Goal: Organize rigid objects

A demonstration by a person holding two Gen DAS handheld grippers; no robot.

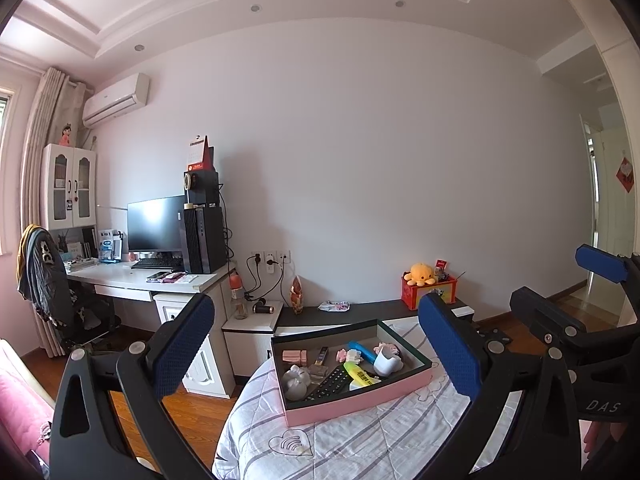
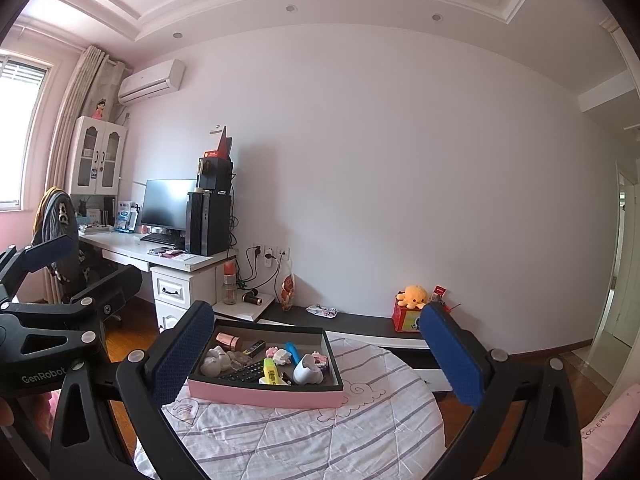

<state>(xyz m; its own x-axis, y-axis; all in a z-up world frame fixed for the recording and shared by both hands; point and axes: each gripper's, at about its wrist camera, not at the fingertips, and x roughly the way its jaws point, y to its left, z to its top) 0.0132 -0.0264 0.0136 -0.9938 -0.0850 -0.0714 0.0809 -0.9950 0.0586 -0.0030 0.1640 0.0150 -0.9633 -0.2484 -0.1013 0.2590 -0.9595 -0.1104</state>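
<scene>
A shallow pink box (image 1: 360, 402) with a dark inner lining lies on the striped white quilt of a bed (image 1: 360, 444), and everything else is placed from it. Inside it sit the rigid things: a black remote control (image 1: 330, 385) along the near wall, a yellow highlighter (image 1: 358, 374) just beside the remote, a white cup (image 1: 387, 363) tipped on its side toward the right end, a blue tube (image 1: 362, 351) behind the highlighter, a grey-white figurine (image 1: 296, 381) at the left end, and a pink block (image 1: 295, 356) in the far left corner.

The left gripper (image 1: 320, 360) hangs in front of the box on the near side, its 2 blue-padded fingers spread wide with nothing between them. The right gripper (image 2: 316, 356) is likewise in front of the box, fingers wide apart and holding nothing; the box shows in the gap between them.

Beyond the box, against the wall, a dark low shelf (image 1: 360, 312) carries a red box (image 1: 428, 292) topped by an orange plush octopus (image 1: 420, 273). Far left of the box stands a white tabletop (image 1: 132, 276) with a monitor (image 1: 156, 224) and a black computer tower (image 1: 204, 240).
</scene>
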